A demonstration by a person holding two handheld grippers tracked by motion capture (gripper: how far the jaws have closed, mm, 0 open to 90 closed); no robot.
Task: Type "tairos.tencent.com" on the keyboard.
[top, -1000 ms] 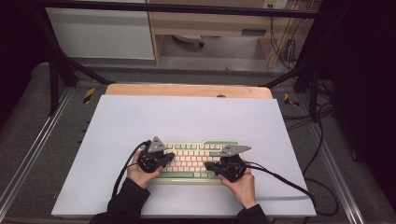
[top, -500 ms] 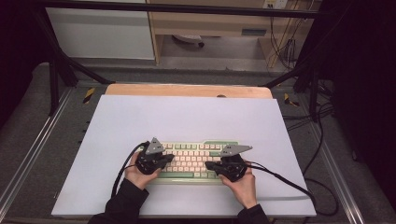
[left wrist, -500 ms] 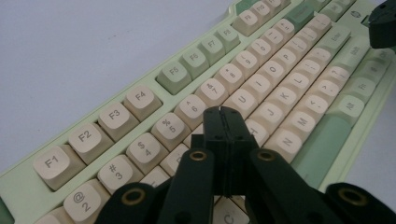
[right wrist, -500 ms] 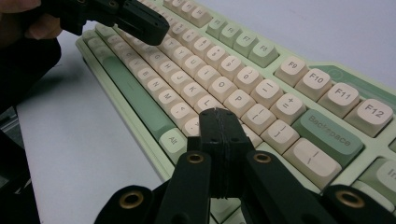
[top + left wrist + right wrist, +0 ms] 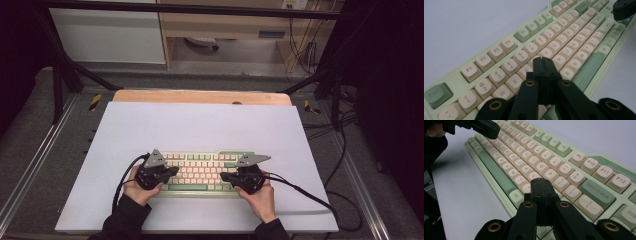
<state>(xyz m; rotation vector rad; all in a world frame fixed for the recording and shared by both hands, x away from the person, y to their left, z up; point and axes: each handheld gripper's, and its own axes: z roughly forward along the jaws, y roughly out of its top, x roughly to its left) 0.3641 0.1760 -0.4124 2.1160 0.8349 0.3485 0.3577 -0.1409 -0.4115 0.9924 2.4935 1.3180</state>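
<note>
A pale green keyboard (image 5: 200, 170) with cream keys lies near the front of a white sheet. My left gripper (image 5: 174, 171) hovers over its left part, jaws pressed together with nothing between them; in the left gripper view the left gripper (image 5: 543, 59) points over the cream letter keys (image 5: 564, 50). My right gripper (image 5: 223, 176) hangs over the keyboard's right part, also shut and empty; in the right gripper view the right gripper (image 5: 539, 180) sits near the L and P keys. The left gripper (image 5: 495, 128) also appears top left there.
The white sheet (image 5: 200, 125) covers a wooden table (image 5: 200, 96) whose far edge shows. Cables (image 5: 310, 195) trail from the grippers to the right and left. A metal frame (image 5: 350, 175) runs along both sides.
The left hand and its gripper have shifted slightly across the keyboard's left part. The right hand has stayed put.
</note>
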